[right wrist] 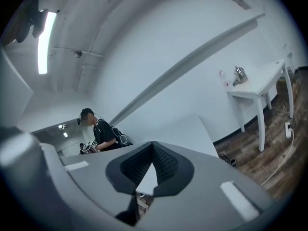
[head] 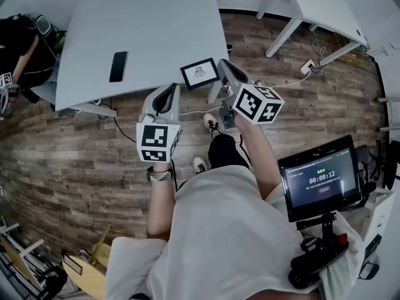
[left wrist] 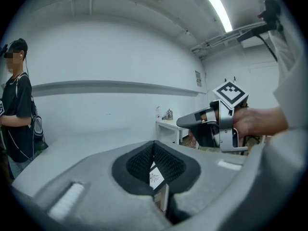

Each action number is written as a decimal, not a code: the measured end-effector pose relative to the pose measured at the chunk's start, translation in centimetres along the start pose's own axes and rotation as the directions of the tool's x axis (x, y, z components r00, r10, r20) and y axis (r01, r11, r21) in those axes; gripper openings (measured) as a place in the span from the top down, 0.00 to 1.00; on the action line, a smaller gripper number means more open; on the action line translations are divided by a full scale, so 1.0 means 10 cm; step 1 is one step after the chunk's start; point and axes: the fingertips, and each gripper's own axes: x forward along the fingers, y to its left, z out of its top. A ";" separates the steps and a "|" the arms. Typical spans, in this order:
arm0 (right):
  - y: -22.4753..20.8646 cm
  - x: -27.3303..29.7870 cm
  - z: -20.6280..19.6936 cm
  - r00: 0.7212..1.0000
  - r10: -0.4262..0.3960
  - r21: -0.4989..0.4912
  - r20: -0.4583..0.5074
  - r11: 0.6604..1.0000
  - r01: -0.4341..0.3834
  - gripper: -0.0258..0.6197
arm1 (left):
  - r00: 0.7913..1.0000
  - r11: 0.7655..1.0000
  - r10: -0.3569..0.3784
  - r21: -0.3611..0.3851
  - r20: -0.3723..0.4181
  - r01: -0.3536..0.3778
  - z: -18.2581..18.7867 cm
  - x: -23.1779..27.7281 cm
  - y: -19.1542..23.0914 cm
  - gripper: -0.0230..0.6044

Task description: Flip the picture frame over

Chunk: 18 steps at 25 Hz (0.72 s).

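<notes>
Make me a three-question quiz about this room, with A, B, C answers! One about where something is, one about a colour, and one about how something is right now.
1. Where is the black phone?
A. on the floor
B. on the grey table
C. under a chair

2. What colour is the border of the picture frame?
A. black
B. red
C. gold

3. Which side of the picture frame faces up in the head view?
A. its blank back
B. the side with the drawing
C. only a thin edge

Answers:
1 B: the phone lies flat on the tabletop.
2 A: a dark border runs around the white inside.
3 B: the little drawing can be seen from above.
</notes>
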 end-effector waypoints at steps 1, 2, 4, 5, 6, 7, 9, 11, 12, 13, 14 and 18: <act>0.06 0.00 0.08 1.000 0.011 -0.043 0.009 0.999 -0.011 0.96 | 1.000 1.000 0.000 0.004 0.007 0.000 0.04 0.02 0.02 0.96; 0.13 0.00 0.16 1.000 0.022 -0.088 0.017 0.996 -0.021 0.96 | 1.000 1.000 -0.001 0.008 0.015 0.001 0.08 0.04 0.05 0.96; 0.27 -0.01 0.31 0.999 0.041 -0.183 0.031 0.983 -0.035 0.96 | 1.000 1.000 -0.006 0.018 0.029 0.005 0.19 0.06 0.08 0.96; 0.35 -0.04 0.39 0.998 0.049 -0.229 0.038 0.973 -0.039 0.96 | 0.999 1.000 -0.010 0.025 0.038 0.009 0.25 0.06 0.09 0.96; 0.42 -0.08 0.46 0.997 0.058 -0.271 0.045 0.962 -0.044 0.96 | 0.999 0.999 -0.013 0.033 0.048 0.011 0.33 0.04 0.08 0.96; 0.50 -0.14 0.52 0.996 0.068 -0.307 0.051 0.950 -0.049 0.96 | 0.998 0.999 -0.014 0.042 0.059 0.012 0.40 0.01 0.05 0.96; 0.64 -0.26 0.63 0.994 0.089 -0.371 0.060 0.927 -0.061 0.96 | 0.997 0.998 -0.013 0.059 0.083 0.008 0.55 -0.07 0.00 0.96; 0.76 -0.36 0.72 0.992 0.104 -0.424 0.066 0.903 -0.067 0.96 | 0.995 0.997 -0.009 0.072 0.104 0.002 0.69 -0.14 -0.02 0.96; 0.82 -0.40 0.76 0.992 0.109 -0.444 0.069 0.893 -0.068 0.96 | 0.993 0.997 -0.007 0.077 0.114 -0.002 0.76 -0.18 -0.02 0.96; 0.87 -0.43 0.81 0.991 0.114 -0.462 0.073 0.884 -0.068 0.96 | 0.992 0.997 -0.004 0.082 0.123 -0.007 0.82 -0.21 -0.01 0.96; 0.93 -0.46 0.85 0.990 0.118 -0.478 0.077 0.876 -0.067 0.96 | 0.991 0.996 0.001 0.086 0.132 -0.012 0.88 -0.25 0.00 0.96; 1.12 -0.58 1.00 0.986 0.130 -0.537 0.099 0.842 -0.057 0.96 | 0.987 0.995 0.015 0.097 0.162 -0.031 1.09 -0.35 0.01 0.96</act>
